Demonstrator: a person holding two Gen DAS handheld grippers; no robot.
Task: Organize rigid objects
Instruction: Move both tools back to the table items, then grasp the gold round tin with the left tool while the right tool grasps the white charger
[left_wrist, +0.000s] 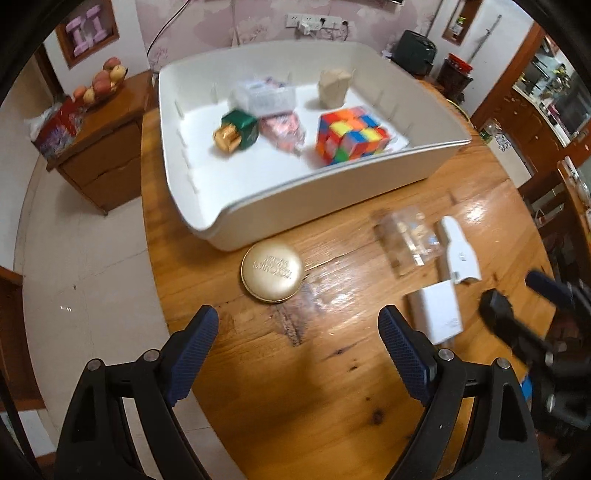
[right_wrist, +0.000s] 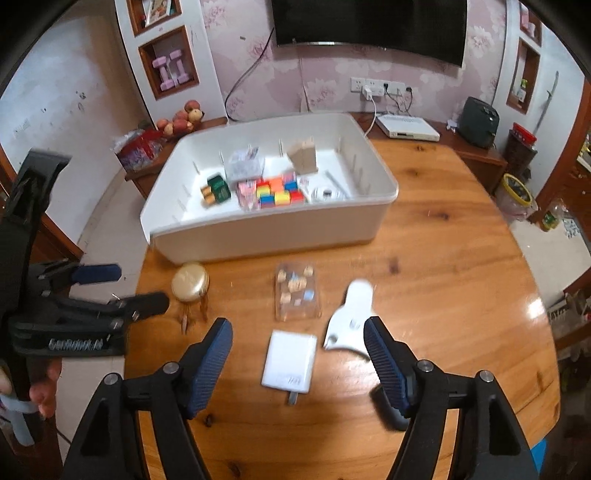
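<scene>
Gold round tin (left_wrist: 272, 271) on table (left_wrist: 332, 387) just ahead of left gripper (left_wrist: 298, 325), jaws wide and empty, white charger (right_wrist: 290, 360) between right gripper (right_wrist: 298, 334) spread fingers, untouched

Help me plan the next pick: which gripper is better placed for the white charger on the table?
Probably the right gripper: its open jaws frame the white charger. The left gripper is open nearer the gold tin.
</scene>
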